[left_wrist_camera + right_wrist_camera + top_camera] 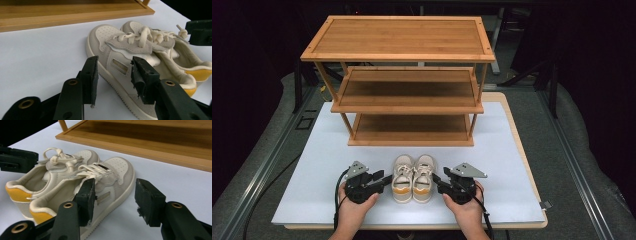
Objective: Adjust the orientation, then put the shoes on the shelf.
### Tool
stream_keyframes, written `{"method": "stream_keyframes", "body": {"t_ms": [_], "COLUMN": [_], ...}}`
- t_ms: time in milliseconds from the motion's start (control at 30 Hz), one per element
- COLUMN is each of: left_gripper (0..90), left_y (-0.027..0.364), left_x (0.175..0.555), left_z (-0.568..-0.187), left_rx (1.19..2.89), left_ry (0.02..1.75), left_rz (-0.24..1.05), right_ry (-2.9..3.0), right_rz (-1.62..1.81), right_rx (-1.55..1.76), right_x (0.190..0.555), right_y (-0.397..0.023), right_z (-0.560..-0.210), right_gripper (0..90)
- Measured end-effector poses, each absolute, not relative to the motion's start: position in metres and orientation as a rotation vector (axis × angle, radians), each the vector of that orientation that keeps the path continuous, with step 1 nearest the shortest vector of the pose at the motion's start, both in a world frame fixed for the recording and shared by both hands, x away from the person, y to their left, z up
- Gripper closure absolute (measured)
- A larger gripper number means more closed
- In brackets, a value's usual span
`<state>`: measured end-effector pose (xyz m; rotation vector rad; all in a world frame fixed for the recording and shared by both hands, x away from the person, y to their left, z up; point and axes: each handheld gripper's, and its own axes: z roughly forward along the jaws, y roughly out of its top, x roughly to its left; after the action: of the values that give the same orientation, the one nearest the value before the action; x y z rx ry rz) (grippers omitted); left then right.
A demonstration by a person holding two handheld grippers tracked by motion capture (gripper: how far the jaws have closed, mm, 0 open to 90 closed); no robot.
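A pair of small cream sneakers with yellow heel patches stands side by side, toes toward the rack: the left shoe [402, 182] [112, 53] [35, 180] and the right shoe [424, 180] [115, 173] [185, 56]. My left gripper [387, 179] [113, 75] sits just left of the left shoe, jaws apart, with that shoe's outer side framed beyond them. My right gripper [437, 179] [115, 197] sits just right of the right shoe, its jaws also spread and its left pad close against the shoe's side. Neither gripper clamps a shoe.
A three-tier bamboo shoe rack [412, 90] stands at the far side of the white board [312, 175], its shelves bare and its bottom shelf a short way beyond the shoes' toes. Bare board lies to either side of the hands. A cable trails from each gripper.
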<state>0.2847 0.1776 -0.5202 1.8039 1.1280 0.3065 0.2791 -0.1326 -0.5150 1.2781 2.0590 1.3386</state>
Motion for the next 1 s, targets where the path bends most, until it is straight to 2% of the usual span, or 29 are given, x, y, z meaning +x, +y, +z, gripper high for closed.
{"method": "stream_keyframes", "body": {"t_ms": [233, 533, 833, 1000], "left_gripper": [54.9, 55.4, 60.6, 60.7], "left_y": [0.178, 0.169, 0.161, 0.156], "left_x": [0.285, 0.279, 0.280, 0.282], "left_z": [-0.519, -0.514, -0.518, -0.520], "left_rx": [1.783, 1.804, 1.845, 1.848], "left_ry": [1.142, 1.086, 1.097, 1.124], "left_rz": [0.299, 0.300, 0.264, 0.271], "right_ry": [2.054, 2.080, 2.088, 2.082], "right_rz": [1.339, 1.317, 1.286, 1.265], "right_rx": [1.218, 1.192, 1.194, 1.270], "right_x": [0.275, 0.274, 0.271, 0.273], "right_y": [-0.124, -0.118, -0.111, -0.106], "right_z": [-0.513, -0.512, -0.514, -0.520], "right_gripper": [44.1, 41.7, 54.4, 55.7]}}
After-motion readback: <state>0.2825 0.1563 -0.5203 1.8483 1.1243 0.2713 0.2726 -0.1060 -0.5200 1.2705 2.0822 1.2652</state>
